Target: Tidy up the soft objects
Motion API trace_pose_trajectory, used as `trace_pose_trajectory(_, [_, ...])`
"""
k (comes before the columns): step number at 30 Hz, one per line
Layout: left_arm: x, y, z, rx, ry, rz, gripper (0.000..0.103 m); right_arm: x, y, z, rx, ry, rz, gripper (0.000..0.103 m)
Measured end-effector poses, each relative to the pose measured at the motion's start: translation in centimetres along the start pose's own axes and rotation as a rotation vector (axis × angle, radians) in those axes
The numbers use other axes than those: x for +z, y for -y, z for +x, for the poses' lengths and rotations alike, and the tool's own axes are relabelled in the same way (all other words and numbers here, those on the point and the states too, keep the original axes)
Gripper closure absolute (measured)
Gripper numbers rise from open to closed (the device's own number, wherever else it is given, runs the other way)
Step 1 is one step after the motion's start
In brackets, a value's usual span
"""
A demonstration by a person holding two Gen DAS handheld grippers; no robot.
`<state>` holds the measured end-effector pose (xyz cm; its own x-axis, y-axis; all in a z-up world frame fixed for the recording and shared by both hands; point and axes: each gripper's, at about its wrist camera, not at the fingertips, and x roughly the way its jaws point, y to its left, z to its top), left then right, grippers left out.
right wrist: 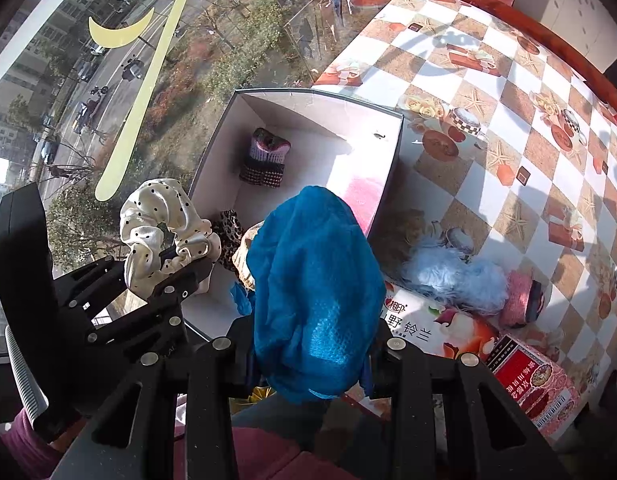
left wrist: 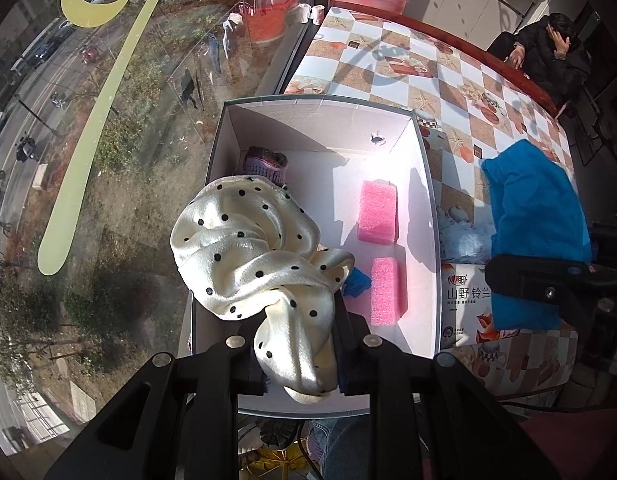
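Observation:
My left gripper [left wrist: 298,354] is shut on a cream scrunchie with black dots [left wrist: 244,248], holding it above the near left corner of an open white box [left wrist: 424,208]. My right gripper [right wrist: 312,356] is shut on a bunched blue cloth [right wrist: 316,272], which hangs over the box's near right edge [right wrist: 382,208]. In the right wrist view the left gripper [right wrist: 168,268] and the dotted scrunchie [right wrist: 164,216] show at the left. Inside the box lie two pink foam blocks [left wrist: 378,212] [left wrist: 386,292], a purple knitted piece [right wrist: 266,158] and a leopard-print scrunchie [right wrist: 228,236].
A fluffy light-blue item [right wrist: 456,276] and a pink item [right wrist: 520,300] lie on the checkered tablecloth [right wrist: 488,80] right of the box. A printed carton [left wrist: 464,292] and a red pack [right wrist: 536,384] sit near the front. A window pane [left wrist: 88,160] borders the left. A person [left wrist: 548,52] sits at the far side.

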<state>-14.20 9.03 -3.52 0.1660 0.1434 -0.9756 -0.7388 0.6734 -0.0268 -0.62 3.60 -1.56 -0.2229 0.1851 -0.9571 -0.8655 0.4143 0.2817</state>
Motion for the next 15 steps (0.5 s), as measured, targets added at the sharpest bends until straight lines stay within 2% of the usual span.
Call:
trace_pose_trajectory(9, [0.5, -1.0, 0.8, 0.017, -0.007, -0.033, 0.077, 2.4, -0.8, 0.6, 0.016, 0.011, 0.0, 0.066])
trace_pose_trajectory(15, [0.8, -1.6, 1.3, 0.045, -0.017, -0.051, 0.061, 4.0, -1.6, 1.3, 0.024, 0.006, -0.015, 0.066])
